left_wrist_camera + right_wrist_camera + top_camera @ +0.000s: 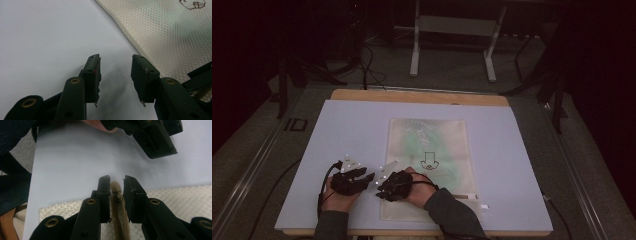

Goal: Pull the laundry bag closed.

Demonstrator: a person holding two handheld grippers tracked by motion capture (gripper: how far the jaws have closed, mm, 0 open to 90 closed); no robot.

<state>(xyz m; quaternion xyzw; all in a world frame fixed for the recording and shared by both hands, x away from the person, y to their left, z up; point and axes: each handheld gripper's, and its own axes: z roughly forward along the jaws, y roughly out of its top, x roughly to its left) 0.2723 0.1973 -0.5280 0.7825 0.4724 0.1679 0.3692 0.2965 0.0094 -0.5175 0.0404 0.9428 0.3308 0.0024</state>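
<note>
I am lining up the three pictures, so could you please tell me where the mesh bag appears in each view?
High view: the mesh bag lies flat at the table's centre.
Left gripper view: its weave is at the upper right.
Right gripper view: a band across the bottom.
Shared landmark: the bag's left edge.

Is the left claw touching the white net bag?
Apart. In the left gripper view the left claw stands open over the bare table, with a strip of table showing between its tips and the edge of the net bag.
</note>
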